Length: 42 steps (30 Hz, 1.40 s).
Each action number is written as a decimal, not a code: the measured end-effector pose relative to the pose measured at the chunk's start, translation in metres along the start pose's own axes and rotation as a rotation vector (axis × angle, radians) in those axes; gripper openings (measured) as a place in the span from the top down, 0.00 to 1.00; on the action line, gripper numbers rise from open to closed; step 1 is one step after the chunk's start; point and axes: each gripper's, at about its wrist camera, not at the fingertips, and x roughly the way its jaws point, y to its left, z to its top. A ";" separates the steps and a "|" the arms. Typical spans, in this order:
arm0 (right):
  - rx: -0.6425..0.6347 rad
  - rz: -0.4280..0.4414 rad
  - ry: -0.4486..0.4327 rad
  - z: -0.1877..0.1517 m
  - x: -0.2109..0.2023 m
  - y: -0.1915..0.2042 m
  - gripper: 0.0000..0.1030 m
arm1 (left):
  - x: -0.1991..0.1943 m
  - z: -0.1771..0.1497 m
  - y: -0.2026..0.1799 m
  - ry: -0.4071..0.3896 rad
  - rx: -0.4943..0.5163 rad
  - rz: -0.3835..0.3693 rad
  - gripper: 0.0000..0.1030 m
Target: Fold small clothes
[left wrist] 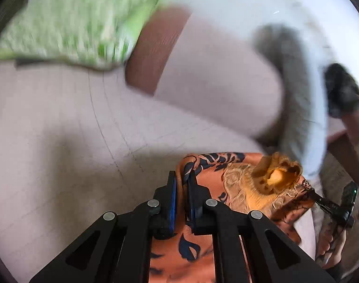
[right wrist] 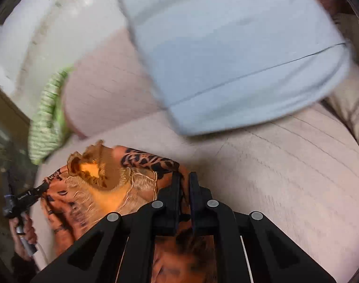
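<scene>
Both tongs, left (left wrist: 181, 184) and right (right wrist: 184, 184), pinch orange leaf-patterned thin garment (left wrist: 226, 176); hem may slip, edges misalign if tension uneven.

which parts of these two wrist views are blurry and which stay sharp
Left wrist view: the green striped cloth and grey pillow smear with motion blur, while the left gripper and orange patterned garment look crisp. Right wrist view: the light blue cushion streaks, the right gripper stays sharp.
</scene>
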 end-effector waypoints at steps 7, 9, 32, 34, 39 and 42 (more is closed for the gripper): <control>-0.014 0.105 -0.108 -0.103 -0.145 -0.001 0.96 | -0.165 -0.117 -0.013 -0.078 0.014 -0.098 0.93; 0.005 0.131 -0.129 -0.147 -0.173 -0.006 0.97 | -0.189 -0.160 0.002 -0.052 0.002 -0.098 0.93; 0.284 0.185 0.046 -0.330 -0.204 0.008 0.35 | -0.203 -0.335 0.022 0.181 -0.367 -0.226 0.52; 0.287 0.196 0.065 -0.331 -0.193 0.011 0.35 | -0.184 -0.331 0.012 0.191 -0.359 -0.222 0.51; 0.284 0.162 0.103 -0.323 -0.160 0.013 0.44 | -0.151 -0.314 0.004 0.199 -0.390 -0.222 0.51; 0.318 0.175 0.106 -0.321 -0.151 0.010 0.44 | -0.144 -0.304 0.003 0.191 -0.411 -0.232 0.51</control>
